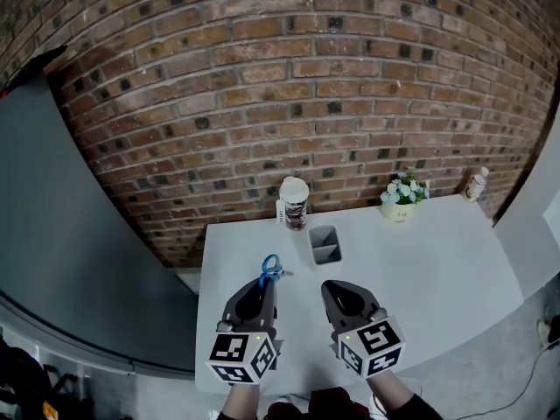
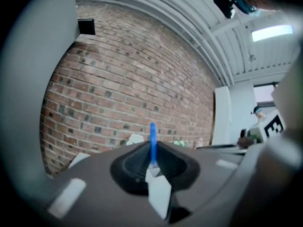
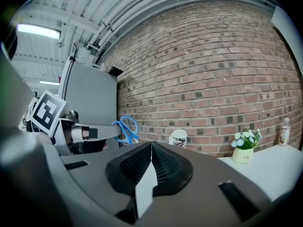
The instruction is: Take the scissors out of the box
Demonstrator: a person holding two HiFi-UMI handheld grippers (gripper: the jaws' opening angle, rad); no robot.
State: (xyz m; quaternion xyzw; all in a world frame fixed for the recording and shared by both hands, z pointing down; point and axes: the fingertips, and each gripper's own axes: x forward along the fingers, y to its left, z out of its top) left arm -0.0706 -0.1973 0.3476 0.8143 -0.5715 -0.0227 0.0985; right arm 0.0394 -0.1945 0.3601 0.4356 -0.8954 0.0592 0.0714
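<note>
Blue-handled scissors [image 1: 271, 269] stick out forward from my left gripper [image 1: 266, 282], which is shut on them above the white table [image 1: 437, 261]. In the left gripper view the blue handle [image 2: 152, 141] stands edge-on between the closed jaws. The grey open box [image 1: 325, 245] stands on the table just ahead and to the right of the scissors. My right gripper [image 1: 338, 288] hovers beside the left one, shut with nothing in it. The right gripper view shows the left gripper's fingers [image 3: 97, 132] carrying the scissors [image 3: 125, 129] at left, and its own jaws [image 3: 151, 146] pressed together.
A lidded cup [image 1: 295, 202] stands behind the box by the brick wall [image 1: 297, 86]. A small pot of flowers [image 1: 403, 199] and a bottle [image 1: 475, 183] stand at the back right. A grey panel [image 1: 61, 234] runs along the left.
</note>
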